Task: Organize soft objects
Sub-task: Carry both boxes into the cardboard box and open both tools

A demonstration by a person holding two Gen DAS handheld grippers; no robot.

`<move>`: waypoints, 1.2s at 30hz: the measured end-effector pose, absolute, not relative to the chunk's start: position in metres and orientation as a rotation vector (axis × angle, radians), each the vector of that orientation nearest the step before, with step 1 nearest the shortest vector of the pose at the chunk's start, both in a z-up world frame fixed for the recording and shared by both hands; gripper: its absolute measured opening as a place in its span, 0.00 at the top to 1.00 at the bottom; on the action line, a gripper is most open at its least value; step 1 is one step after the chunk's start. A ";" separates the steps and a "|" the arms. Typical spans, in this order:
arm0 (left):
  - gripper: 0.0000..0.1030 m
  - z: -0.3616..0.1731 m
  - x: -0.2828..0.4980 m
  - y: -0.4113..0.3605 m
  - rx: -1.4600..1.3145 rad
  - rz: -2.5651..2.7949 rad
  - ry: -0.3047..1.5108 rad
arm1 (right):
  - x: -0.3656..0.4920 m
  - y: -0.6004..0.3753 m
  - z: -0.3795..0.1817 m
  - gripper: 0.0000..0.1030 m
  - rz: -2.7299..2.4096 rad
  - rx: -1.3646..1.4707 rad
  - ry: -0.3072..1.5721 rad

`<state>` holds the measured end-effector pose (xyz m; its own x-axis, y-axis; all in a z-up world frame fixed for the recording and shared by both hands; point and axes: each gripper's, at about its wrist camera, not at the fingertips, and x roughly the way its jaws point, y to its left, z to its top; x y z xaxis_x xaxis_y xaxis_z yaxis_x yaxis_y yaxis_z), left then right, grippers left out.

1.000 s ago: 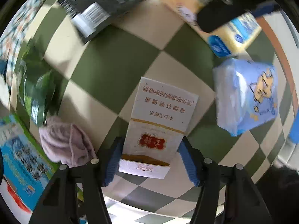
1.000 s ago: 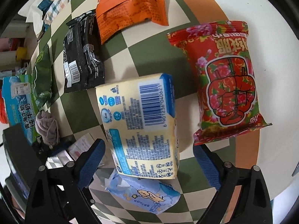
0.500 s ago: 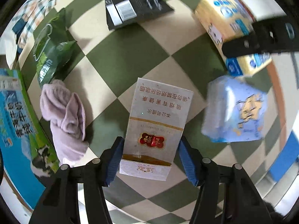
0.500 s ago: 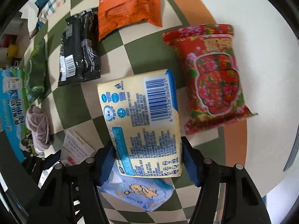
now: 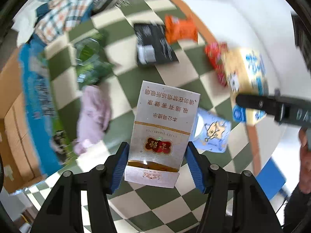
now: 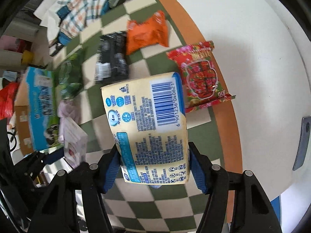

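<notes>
My left gripper [image 5: 157, 167] is shut on a white cigarette box [image 5: 162, 130] with a red emblem, held above the green-and-cream checkered cloth [image 5: 155, 196]. My right gripper [image 6: 153, 169] is shut on a yellow tissue pack [image 6: 149, 128] with a barcode, lifted off the cloth; the same pack [image 5: 245, 73] shows at the right of the left wrist view. On the cloth lie a pink rolled towel [image 5: 93, 114], a light-blue tissue pack [image 5: 211, 130], a red flowered packet [image 6: 200, 75], an orange packet [image 6: 147, 33], a black packet [image 6: 110, 60] and a green bag [image 6: 71, 75].
A blue-and-green milk carton box [image 6: 40, 108] stands at the left on cardboard. Plaid cloth [image 6: 81, 13] lies at the far end. An orange border [image 6: 225, 120] edges the checkered cloth, with white tabletop [image 6: 252, 48] beyond. A person's hand [image 5: 305, 151] shows at the right.
The right gripper closed on the yellow tissue pack and lifted it. The left gripper rose and swung with the cigarette box, so more of the table shows beneath.
</notes>
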<state>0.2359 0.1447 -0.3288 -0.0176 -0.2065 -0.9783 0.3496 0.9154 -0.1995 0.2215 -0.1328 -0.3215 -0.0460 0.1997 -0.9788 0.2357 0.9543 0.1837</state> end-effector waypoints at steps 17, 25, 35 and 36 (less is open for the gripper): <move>0.45 -0.214 0.304 0.433 -0.295 -0.117 1.464 | 0.279 0.088 -0.216 0.35 0.353 0.321 1.532; 0.46 -0.276 0.324 0.444 -0.372 -0.024 1.500 | 0.329 0.211 -0.260 0.35 0.346 0.242 1.574; 0.45 -0.331 0.367 0.468 -0.386 -0.053 1.577 | 0.378 0.267 -0.339 0.35 0.289 0.156 1.623; 0.45 -0.334 0.369 0.464 -0.369 -0.058 1.577 | 0.380 0.270 -0.342 0.35 0.287 0.156 1.621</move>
